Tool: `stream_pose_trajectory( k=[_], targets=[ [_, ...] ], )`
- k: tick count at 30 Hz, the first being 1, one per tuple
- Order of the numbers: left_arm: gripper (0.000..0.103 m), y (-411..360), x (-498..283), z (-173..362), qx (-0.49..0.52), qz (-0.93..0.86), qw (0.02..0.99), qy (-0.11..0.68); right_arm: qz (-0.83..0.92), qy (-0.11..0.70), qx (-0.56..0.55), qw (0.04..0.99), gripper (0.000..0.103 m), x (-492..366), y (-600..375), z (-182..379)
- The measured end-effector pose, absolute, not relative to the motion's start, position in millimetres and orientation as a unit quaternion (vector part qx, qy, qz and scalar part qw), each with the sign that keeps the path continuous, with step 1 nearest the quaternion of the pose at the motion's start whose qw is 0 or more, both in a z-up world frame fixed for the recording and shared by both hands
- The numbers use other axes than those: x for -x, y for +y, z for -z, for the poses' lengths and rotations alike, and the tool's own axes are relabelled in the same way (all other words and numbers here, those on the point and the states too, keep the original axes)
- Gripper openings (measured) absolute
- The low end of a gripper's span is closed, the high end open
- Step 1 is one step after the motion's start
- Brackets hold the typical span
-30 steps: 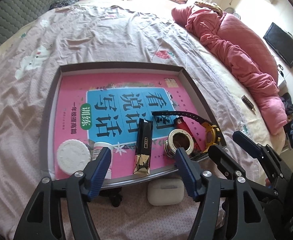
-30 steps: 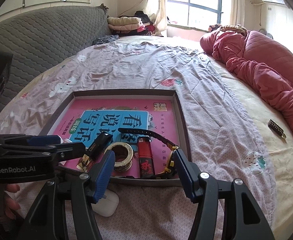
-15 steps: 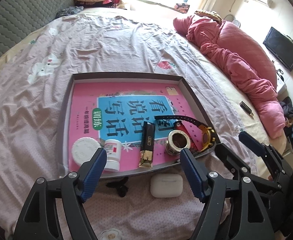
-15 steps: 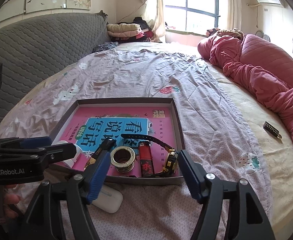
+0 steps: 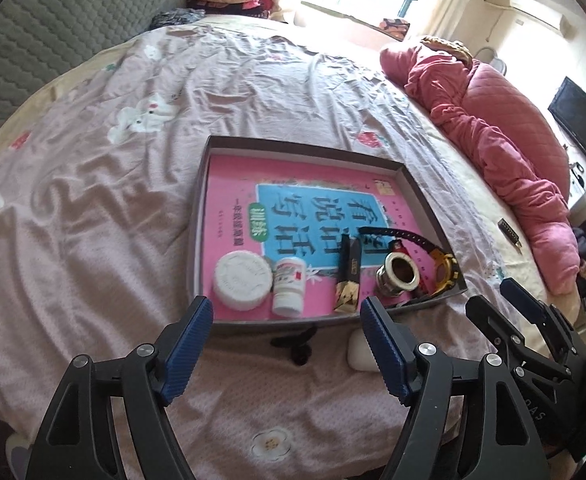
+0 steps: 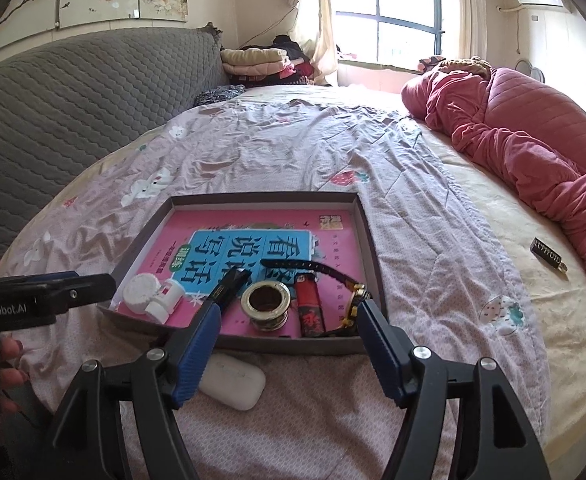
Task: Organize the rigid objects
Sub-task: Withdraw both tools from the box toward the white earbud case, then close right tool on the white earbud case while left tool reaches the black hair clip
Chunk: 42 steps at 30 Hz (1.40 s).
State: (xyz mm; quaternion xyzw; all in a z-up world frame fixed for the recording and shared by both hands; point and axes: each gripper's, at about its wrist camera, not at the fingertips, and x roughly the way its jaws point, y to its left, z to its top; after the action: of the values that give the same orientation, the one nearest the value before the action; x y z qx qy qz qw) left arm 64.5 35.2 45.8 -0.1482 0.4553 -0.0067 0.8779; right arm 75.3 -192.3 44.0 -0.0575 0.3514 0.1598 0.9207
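Behind right claw (image 6: 287, 338), watch (image 6: 355, 300) half-hidden

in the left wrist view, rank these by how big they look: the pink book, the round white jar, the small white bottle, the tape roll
1. pink book
2. round white jar
3. small white bottle and tape roll: these look about alike, so no ranking between them.

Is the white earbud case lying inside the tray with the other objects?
No, the white earbud case lies on the bedsheet just outside the near wall of the tray, not inside it.
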Motion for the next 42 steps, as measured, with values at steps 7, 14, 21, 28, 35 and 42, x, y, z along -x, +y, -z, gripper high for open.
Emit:
stream_pose_trajectory(
  k=[7,14,21,28,35,42],
  targets=[
    [0.077,32,-52,-37,0.142,0.006,0.873,0.467,-0.169,0.362,0.063,0.915,0.07,-64,-187,-36],
    [0.077,21,-46,-30,0.13,0.007,0.867,0.48,-0.172,0.372,0.063,0.91,0.07,-56,-185,-29],
    [0.077,14,-42,-19,0.122,0.014,0.858,0.499,-0.174,0.384,0.061,0.905,0.07,-52,-182,-19],
    [0.077,13,-41,-5,0.127,0.02,0.846,0.517,-0.18,0.398,0.07,0.897,0.07,-46,-175,-7],
    [0.077,7,-45,11,0.125,0.026,0.834,0.537,-0.18,0.412,0.074,0.89,0.07,-43,-171,6],
    [0.077,7,-61,22,0.145,0.024,0.827,0.542,-0.177,0.422,0.075,0.886,0.07,-47,-168,17]
  ],
)
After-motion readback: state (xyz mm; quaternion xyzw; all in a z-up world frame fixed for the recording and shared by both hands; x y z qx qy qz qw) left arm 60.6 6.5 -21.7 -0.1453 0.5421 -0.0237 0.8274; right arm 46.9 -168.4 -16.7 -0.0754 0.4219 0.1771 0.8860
